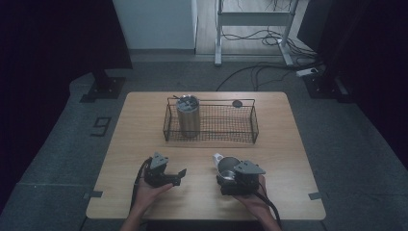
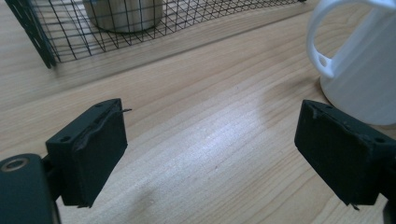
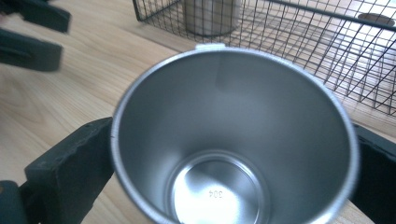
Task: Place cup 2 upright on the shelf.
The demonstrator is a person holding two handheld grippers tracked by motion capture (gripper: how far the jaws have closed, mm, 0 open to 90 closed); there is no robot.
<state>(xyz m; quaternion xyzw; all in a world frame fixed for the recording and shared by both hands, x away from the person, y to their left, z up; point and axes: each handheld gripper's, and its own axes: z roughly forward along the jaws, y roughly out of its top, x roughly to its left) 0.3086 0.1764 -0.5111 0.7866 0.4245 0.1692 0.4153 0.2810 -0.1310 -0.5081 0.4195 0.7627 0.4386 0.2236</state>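
Note:
A white mug (image 1: 225,162) with a bare steel inside (image 3: 224,140) sits between the jaws of my right gripper (image 1: 228,170), near the table's front right. In the right gripper view both black jaws lie against the mug's outer wall, and my right gripper (image 3: 236,133) is shut on it. The mug's handle points toward the basket. My left gripper (image 1: 177,176) rests low over the table to the mug's left. Its jaws stand apart over bare wood, so the left gripper (image 2: 210,112) is open and holds nothing. The mug (image 2: 369,70) shows beside its right jaw.
A black wire basket (image 1: 221,131) stands across the middle of the wooden table (image 1: 144,115), with a steel tumbler (image 1: 187,115) upright in its left end. A small dark round thing (image 1: 237,103) lies by the basket's back rim. Cables and a stand are on the floor behind.

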